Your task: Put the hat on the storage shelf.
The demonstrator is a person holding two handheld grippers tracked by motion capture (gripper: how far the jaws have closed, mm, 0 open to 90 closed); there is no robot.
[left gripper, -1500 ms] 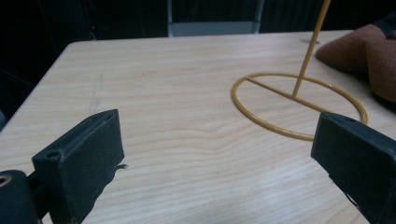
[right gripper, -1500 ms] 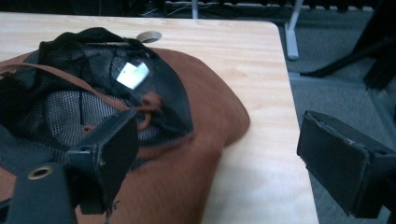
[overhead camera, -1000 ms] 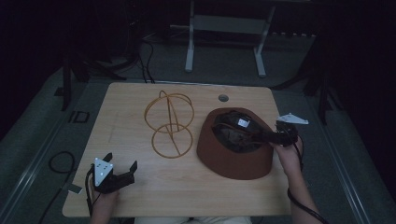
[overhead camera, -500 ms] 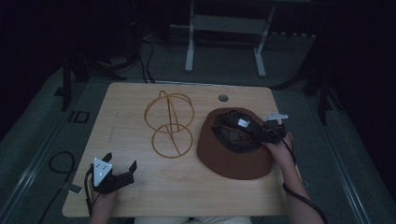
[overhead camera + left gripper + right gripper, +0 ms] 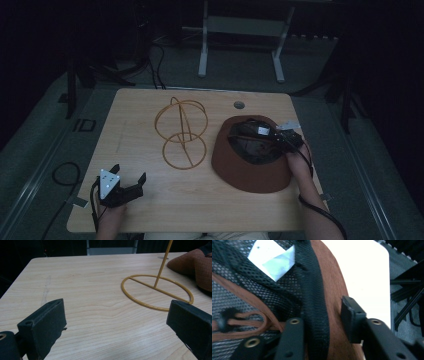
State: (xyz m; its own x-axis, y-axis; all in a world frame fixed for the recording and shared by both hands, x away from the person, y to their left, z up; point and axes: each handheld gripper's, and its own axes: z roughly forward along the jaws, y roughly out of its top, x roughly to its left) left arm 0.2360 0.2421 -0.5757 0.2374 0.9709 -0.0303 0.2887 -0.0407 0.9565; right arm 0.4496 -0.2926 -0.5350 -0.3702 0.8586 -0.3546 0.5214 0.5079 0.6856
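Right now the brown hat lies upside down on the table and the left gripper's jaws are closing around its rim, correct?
Not quite: it is the right gripper at the rim of the upturned brown hat, as the right gripper view shows. The left gripper sits open, well apart from it.

No legible text, brand, number or sign is found. A white tag (image 5: 272, 261) is sewn inside the brown hat (image 5: 250, 172), on its black mesh lining; in the right gripper view the tag is seen folded and blank, with one faint dark speck that cannot be read. In the high view the tag is too small to be read.
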